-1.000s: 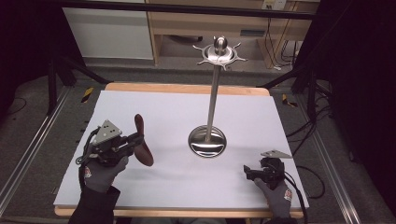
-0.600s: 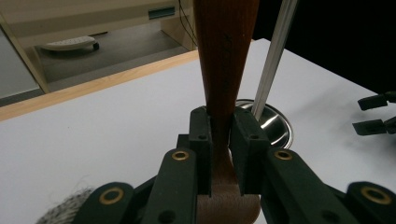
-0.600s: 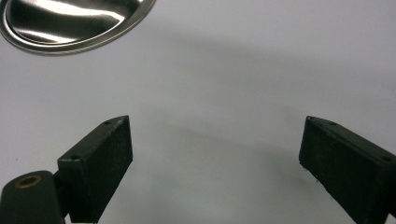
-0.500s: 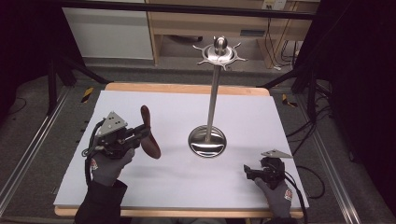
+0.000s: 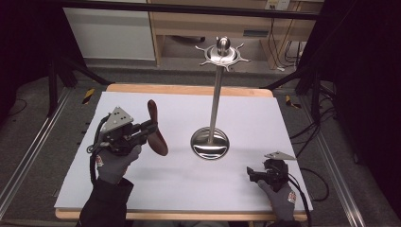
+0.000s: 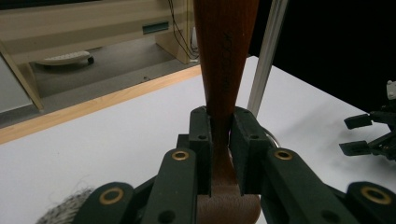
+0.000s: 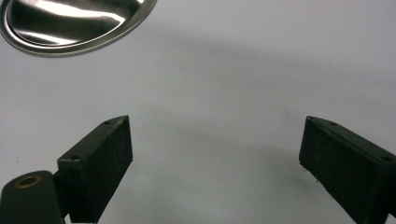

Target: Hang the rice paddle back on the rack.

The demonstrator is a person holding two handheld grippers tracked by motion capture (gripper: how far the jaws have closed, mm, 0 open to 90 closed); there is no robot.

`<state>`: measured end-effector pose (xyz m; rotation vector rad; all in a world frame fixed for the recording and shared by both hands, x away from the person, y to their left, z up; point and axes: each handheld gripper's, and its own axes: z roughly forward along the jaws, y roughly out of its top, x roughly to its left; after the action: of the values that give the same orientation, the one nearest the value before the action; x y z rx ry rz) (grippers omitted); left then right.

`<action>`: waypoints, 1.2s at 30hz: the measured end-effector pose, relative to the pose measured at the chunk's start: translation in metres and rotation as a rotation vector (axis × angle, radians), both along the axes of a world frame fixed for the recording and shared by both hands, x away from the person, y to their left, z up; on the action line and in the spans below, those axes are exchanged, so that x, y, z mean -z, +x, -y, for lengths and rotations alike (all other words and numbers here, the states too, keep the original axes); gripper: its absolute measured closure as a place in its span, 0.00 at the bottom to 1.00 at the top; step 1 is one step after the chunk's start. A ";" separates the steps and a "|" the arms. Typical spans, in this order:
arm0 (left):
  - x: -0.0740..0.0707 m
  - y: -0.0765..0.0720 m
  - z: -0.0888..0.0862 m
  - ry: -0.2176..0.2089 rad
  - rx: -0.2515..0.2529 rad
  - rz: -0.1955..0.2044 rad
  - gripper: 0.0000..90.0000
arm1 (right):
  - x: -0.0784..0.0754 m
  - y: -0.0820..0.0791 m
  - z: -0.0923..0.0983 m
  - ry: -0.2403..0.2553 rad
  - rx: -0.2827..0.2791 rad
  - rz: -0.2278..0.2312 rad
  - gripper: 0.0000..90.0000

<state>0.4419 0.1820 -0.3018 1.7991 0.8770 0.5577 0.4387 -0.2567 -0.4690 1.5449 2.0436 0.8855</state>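
Left gripper (image 5: 150, 128) clamped on dark brown wooden spoon (image 5: 156, 130), held above white table (image 5: 142, 189), at nine o'clock from tall steel stand (image 5: 213, 116). Right gripper (image 5: 251, 173) wide open, empty, at five o'clock.

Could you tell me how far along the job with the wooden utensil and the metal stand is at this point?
Done: the left gripper has the wooden utensil clamped by its handle and held above the table. In hand: it is being carried beside the stand. Left: nothing hangs on the stand's top hooks yet, so hanging it there is probably what remains. The right gripper rests open on the table.
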 end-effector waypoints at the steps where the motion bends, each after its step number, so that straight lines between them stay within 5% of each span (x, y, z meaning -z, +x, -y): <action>1: -0.002 0.002 0.002 0.003 0.000 0.001 0.87 | 0.000 0.000 0.000 0.001 0.000 0.000 0.11; 36: -0.043 0.014 0.040 0.028 0.074 0.051 0.87 | 0.000 0.001 0.000 0.006 -0.002 0.002 0.11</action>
<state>0.4562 0.1424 -0.2583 1.8267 0.7677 0.5682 0.4398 -0.2570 -0.4687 1.5444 2.0432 0.8946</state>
